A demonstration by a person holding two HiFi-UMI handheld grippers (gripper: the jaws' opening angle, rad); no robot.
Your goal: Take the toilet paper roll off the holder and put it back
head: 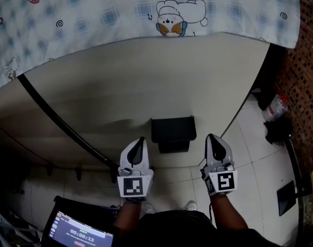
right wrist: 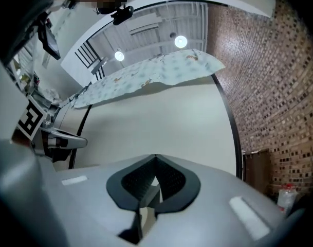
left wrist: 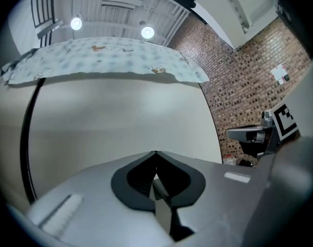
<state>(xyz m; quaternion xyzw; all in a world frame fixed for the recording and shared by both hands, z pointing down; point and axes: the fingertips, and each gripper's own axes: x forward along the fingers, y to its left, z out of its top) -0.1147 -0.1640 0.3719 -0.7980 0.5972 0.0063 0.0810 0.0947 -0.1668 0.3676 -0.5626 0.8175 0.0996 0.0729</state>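
A black box-shaped holder (head: 172, 133) is fixed low on a cream panel (head: 146, 81) in the head view. No toilet paper roll shows in any view. My left gripper (head: 141, 139) is just left of the holder, jaws pressed together with nothing between them (left wrist: 155, 154). My right gripper (head: 210, 137) is just right of the holder, also shut and empty (right wrist: 155, 157). Both point toward the panel. Each gripper view catches the other gripper at its edge: the right gripper (left wrist: 264, 134) and the left gripper (right wrist: 49, 136).
A cartoon-print cloth (head: 146, 6) drapes over the panel's top. A black strip (head: 58, 120) runs diagonally down the panel's left. A brick wall (head: 306, 81) and a plastic bottle (head: 276, 107) are at the right. A lit screen (head: 80, 234) is at bottom left, above a tiled floor (head: 259, 169).
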